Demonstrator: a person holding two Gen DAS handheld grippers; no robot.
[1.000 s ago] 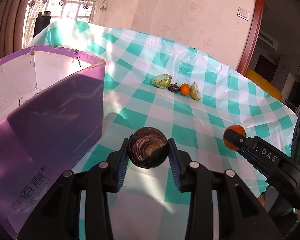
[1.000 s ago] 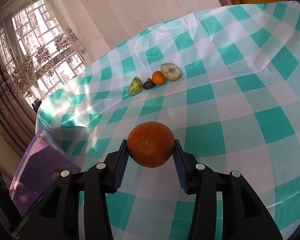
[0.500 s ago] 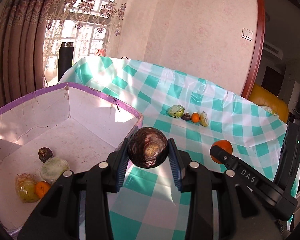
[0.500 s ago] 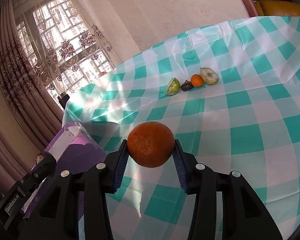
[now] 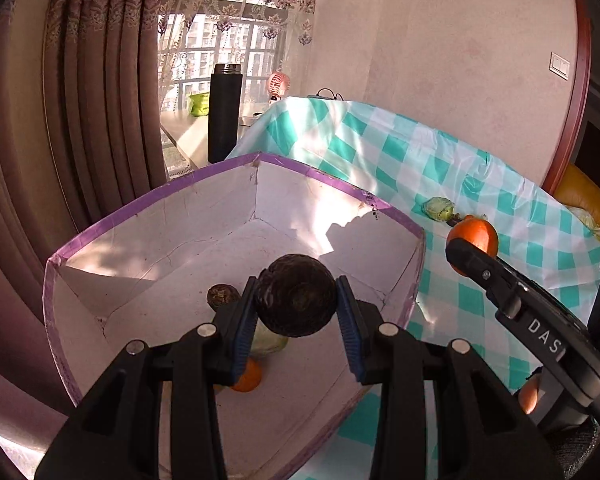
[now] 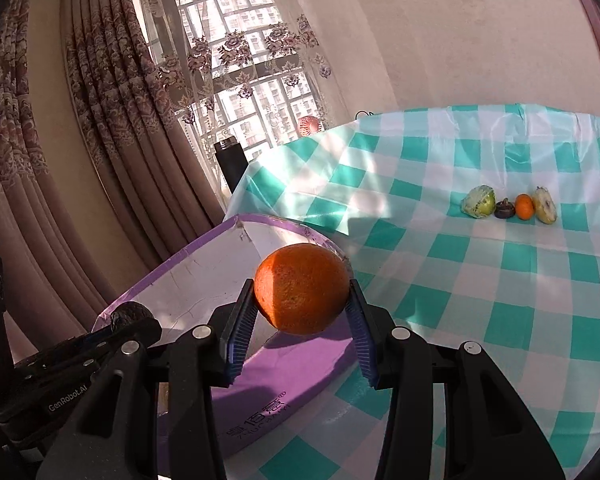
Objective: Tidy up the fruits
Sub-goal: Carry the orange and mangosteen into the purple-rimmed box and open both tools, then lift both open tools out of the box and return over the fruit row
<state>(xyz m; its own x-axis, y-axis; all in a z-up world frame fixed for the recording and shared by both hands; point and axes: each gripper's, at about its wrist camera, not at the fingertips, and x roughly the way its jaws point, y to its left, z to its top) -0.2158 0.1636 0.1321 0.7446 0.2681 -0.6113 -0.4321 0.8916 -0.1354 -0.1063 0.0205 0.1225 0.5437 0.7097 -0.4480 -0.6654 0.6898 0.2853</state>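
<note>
1. Grippers are both loaded: left gripper [image 5: 297,307] is clamped on a dark round fruit [image 5: 296,296], hanging over the open purple box [image 5: 236,168].
2. Right gripper [image 6: 301,300] squeezes a big orange [image 6: 301,288] just beside the box's rim, above the checkered tabletop [image 6: 500,280].
3. Inside the box, a small dark fruit [image 5: 223,295], something pale green [image 5: 270,344] and a small orange [image 5: 248,378] are mostly hidden behind the left gripper's fingers.
4. Far back on the tabletop sits a row of four: green one [image 6: 478,202], dark one [image 6: 504,209], tiny orange [image 6: 524,206], pale cut piece [image 6: 545,205]. Too small to name properly.
</note>
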